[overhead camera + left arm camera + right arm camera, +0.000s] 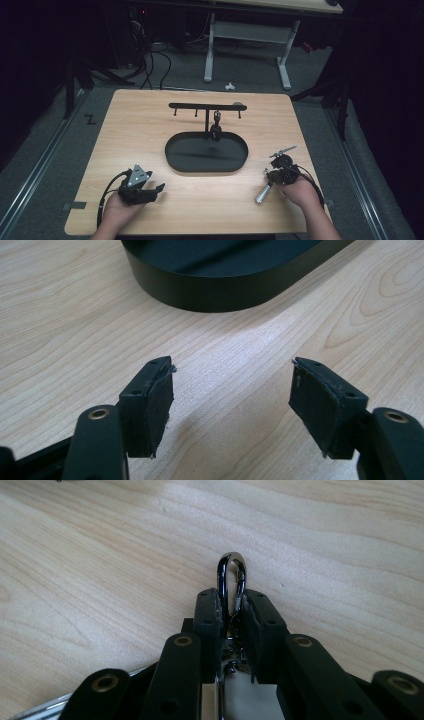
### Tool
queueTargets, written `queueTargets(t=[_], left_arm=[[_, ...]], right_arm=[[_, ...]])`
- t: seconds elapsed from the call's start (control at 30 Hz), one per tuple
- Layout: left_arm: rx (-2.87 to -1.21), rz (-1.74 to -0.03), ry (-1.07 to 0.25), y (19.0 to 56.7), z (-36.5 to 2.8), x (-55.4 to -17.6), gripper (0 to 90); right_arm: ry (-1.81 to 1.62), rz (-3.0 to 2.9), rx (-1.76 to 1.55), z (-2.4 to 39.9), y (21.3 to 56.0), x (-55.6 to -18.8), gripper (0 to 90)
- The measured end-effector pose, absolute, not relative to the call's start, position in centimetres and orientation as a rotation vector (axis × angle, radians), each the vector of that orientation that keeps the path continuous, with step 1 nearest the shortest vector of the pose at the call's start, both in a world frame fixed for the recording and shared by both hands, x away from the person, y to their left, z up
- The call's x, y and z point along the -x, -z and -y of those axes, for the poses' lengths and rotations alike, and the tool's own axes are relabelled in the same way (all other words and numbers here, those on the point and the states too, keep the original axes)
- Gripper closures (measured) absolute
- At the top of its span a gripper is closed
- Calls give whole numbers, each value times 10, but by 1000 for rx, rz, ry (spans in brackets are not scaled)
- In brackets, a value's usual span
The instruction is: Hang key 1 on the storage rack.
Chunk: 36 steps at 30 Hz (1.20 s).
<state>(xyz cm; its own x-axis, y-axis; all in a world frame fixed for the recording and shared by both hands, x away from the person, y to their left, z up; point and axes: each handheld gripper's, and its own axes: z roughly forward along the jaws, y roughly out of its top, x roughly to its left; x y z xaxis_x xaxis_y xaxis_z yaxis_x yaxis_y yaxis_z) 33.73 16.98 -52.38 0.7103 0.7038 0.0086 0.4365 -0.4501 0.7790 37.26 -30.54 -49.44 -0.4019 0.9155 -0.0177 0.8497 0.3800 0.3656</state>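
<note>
My right gripper (pixel 280 161) rests at the table's right front, shut on a shiny metal carabiner clip (pixel 231 577). The clip's rounded end sticks out past the pads (pixel 209 615). In the high view the clip (pixel 283 150) points away from the person, and a silver cylinder (pixel 263 192) lies on the table just behind the gripper. At the left front lies my left gripper (pixel 158 189), open, with only bare wood between its pads (pixel 150 400). It faces the black oval tray (pixel 210 290).
The oval tray (pixel 172 155) sits mid-table. A black post with a hook bar (pixel 206 106) rises from its far side, and a dark object (pixel 216 129) hangs from one hook. Light wood surrounds the tray. A white desk frame (pixel 250 35) stands beyond the table.
</note>
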Motion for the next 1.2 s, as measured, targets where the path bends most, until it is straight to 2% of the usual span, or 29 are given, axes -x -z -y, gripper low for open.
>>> queueTargets(t=[0.3, 0.47, 0.5, 1.2], left_arm=[[-2112, -851, -419, 523, -169, -337, 342], [-2111, -850, -418, 523, -169, -337, 342], [-2109, -850, -416, 523, -169, -337, 342], [-2107, -847, -409, 523, -168, -337, 343]], right_arm=[[-322, -2535, -1569, 301, 490, -383, 780], [-250, -2583, -1564, 297, 488, -389, 817], [-232, -2592, -1567, 297, 488, -391, 852], [-161, -2632, -1513, 292, 488, -396, 861]])
